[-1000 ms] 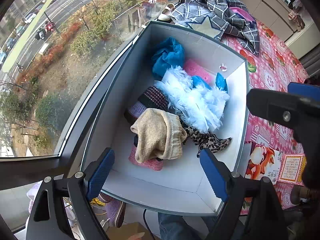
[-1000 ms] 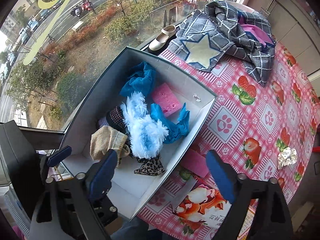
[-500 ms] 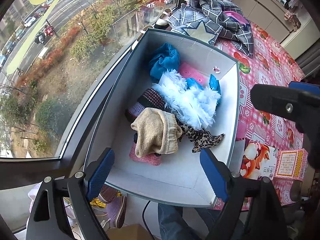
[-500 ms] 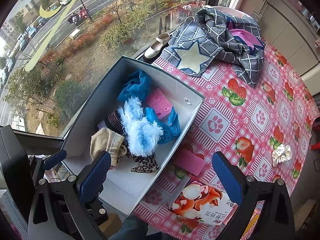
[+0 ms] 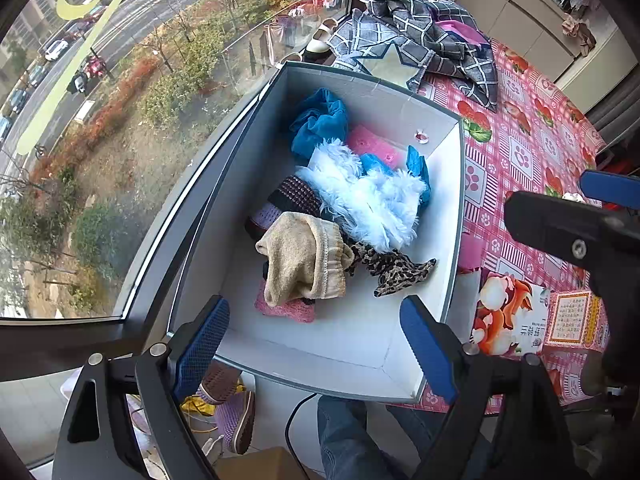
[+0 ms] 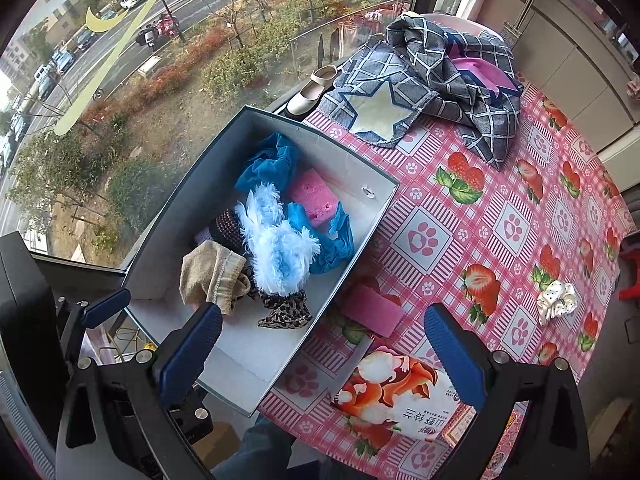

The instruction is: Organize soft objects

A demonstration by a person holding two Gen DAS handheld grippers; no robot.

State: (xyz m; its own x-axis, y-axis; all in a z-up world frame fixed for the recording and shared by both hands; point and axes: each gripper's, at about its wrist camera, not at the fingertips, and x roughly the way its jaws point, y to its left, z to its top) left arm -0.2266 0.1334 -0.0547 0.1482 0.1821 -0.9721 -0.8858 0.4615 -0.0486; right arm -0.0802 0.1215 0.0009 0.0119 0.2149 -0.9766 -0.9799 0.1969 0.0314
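Note:
A grey box (image 5: 459,184) (image 6: 352,260) at the table's window edge holds a beige sock (image 5: 304,260) (image 6: 208,272), a fluffy white-blue piece (image 5: 368,204) (image 6: 280,248), blue cloth (image 5: 320,124), a pink sponge (image 6: 314,198) and a leopard-print piece (image 5: 396,270). A second pink sponge (image 6: 372,306) lies on the table beside the box. A white scrunchie (image 6: 556,302) lies at the right. My left gripper (image 5: 316,344) is open and empty above the box's near end. My right gripper (image 6: 332,352) is open and empty above the box's near corner.
A grey checked cloth pile (image 6: 440,80) lies at the far end of the pink strawberry tablecloth (image 6: 500,200). A printed packet (image 6: 400,396) lies at the near edge. A beige shoe (image 6: 312,92) sits on the sill. The window runs along the left.
Both grippers have drawn back and up from the box, so more of the table shows. The objects in the box have not moved.

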